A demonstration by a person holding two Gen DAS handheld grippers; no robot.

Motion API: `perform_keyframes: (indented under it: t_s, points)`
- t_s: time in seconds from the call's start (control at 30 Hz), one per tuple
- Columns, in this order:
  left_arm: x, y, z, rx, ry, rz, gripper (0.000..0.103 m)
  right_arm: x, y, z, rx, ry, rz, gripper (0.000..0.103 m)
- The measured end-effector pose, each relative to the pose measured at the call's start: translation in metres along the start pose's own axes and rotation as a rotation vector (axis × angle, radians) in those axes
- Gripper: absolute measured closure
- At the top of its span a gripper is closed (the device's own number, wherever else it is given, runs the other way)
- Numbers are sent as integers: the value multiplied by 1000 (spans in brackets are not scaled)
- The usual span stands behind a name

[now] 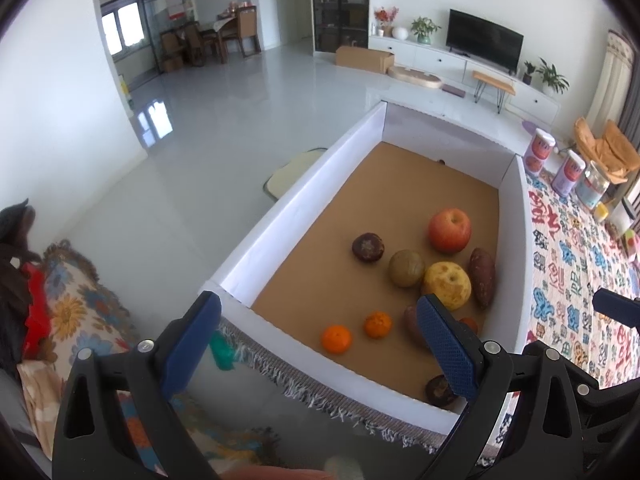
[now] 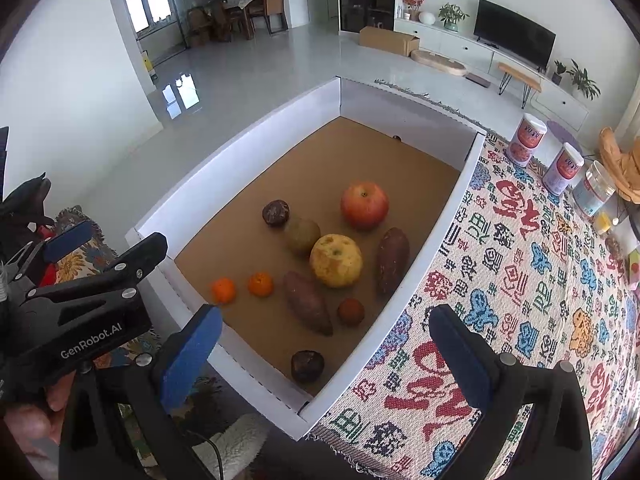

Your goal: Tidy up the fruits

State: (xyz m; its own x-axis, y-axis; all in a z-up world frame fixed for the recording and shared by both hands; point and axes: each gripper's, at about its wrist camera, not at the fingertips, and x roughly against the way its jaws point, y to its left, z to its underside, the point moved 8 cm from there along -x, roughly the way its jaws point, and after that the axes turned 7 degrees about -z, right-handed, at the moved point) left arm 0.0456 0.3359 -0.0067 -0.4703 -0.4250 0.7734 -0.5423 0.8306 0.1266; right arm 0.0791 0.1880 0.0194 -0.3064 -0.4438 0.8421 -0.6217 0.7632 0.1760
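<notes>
A white-walled box [image 2: 236, 148] with a brown floor holds loose fruit: a red apple [image 2: 364, 205], a yellow pear-like fruit [image 2: 336, 261], a green kiwi [image 2: 303, 235], two small oranges [image 2: 260, 283], two sweet potatoes [image 2: 307, 302], dark passion fruits [image 2: 275, 213] and a small reddish fruit [image 2: 351, 311]. My left gripper [image 1: 320, 340] hovers open over the box's near left corner [image 1: 224, 292]. Above the box's near right corner, my right gripper [image 2: 326, 350] is open too. Neither holds anything. The apple [image 1: 449, 230] and oranges [image 1: 337, 338] also show in the left wrist view.
The box rests on a patterned woven cloth [image 2: 520, 280]. Three jars [image 2: 564, 174] stand at the cloth's far right. A floral cushion [image 1: 76, 312] lies left of the box. Beyond is shiny grey floor [image 1: 240, 120], a TV unit and a cardboard box [image 1: 364, 58].
</notes>
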Motion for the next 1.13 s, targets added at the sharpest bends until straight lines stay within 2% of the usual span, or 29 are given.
perform_keyframes:
  t_s: [0.8,1.0,1.13]
  points:
    - [-5,-1,1,-10,7,1,4,-5,-4,0,-4,9,30,1]
    - [-7,-2,3,27,25,69,4,-7,-4,1,-1,16,36,0]
    - [-5,-1,1,14,-15,34,4,-13,-5,3,-2,27,36,0]
